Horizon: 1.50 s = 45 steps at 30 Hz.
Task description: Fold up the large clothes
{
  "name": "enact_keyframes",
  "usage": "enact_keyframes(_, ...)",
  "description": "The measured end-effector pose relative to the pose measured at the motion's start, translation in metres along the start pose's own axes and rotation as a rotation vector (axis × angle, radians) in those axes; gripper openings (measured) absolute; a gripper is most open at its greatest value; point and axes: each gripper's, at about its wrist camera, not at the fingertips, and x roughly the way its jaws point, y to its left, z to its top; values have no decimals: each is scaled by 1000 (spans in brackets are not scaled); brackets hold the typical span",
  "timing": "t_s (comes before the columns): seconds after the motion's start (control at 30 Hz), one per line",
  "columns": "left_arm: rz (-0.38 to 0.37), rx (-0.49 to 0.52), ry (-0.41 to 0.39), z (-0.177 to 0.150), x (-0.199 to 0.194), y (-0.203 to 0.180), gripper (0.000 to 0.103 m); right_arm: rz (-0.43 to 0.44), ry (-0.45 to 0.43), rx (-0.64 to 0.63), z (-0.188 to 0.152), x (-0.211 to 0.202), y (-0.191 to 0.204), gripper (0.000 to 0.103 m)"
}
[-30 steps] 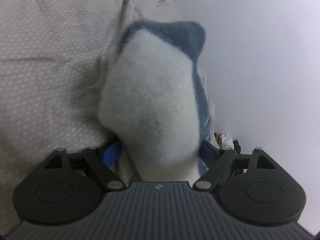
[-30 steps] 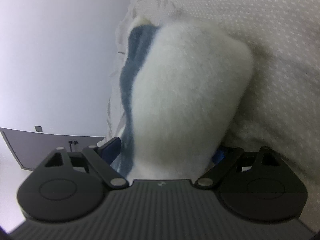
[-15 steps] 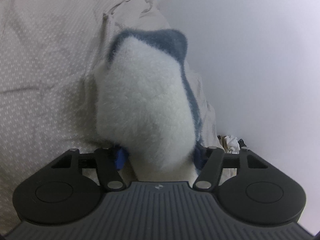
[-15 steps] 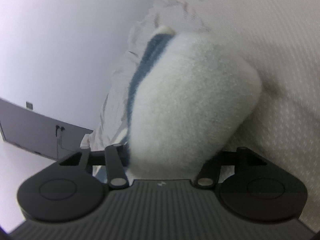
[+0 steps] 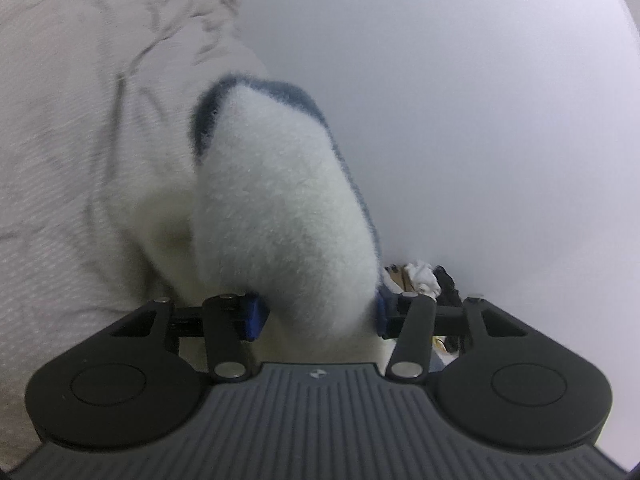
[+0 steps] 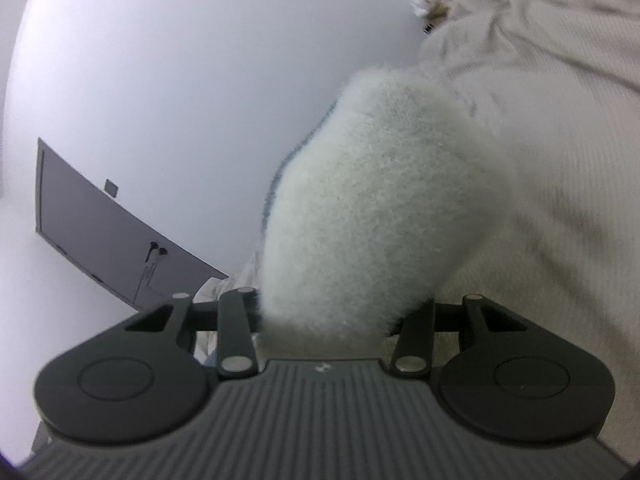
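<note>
Fleece (image 5: 280, 208), white and fluffy with a blue-grey edge, fills the middle of both wrist views, bunched into a thick roll that rises from each pair of tongs toward 12 o'clock. Left tongs (image 5: 316, 316) are closing, with the roll between their blue pads (image 5: 253, 317), which press into the pile at either side; the blue-grey band runs over the top of the roll and down its edge at 3 o'clock. Right tongs (image 6: 326, 320) are closing too, with the same garment (image 6: 360, 216) between them; its fluff hides the pads, so the contact itself cannot be seen, though the roll narrows where it enters the gap. Behind the fleece lies a bed (image 5: 60, 160) under a beige dotted, wrinkled sheet, at 9 o'clock in the left view and at 3 o'clock in the right. A pale wall (image 6: 160, 80) takes the other side of each view, and a dark panel (image 6: 100, 240) with a cable sits at 9 o'clock in the right view.
</note>
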Motion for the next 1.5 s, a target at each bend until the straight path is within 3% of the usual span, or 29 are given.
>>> enact_keyframes(0.17,-37,62,11,4,19,-47,55,25,-38,-15,31,-14,5,48)
enact_keyframes(0.37,-100,118,43,2,79,-114,55,47,-106,-27,94,-24,2,48)
enact_keyframes(0.6,-177,160,93,-13,188,-182,55,33,-190,-56,181,-16,-22,48)
enact_keyframes(0.83,-164,215,154,-38,303,-194,55,-30,-210,-64,232,21,-74,48)
enact_keyframes(1.0,-141,220,188,-55,366,-176,55,-68,-188,-48,240,52,-121,48)
enact_keyframes(1.17,-128,236,210,-66,395,-148,55,-92,-152,-34,225,72,-158,48)
enact_keyframes(1.5,-141,259,238,-94,354,-122,55,-76,-147,16,191,57,-189,48)
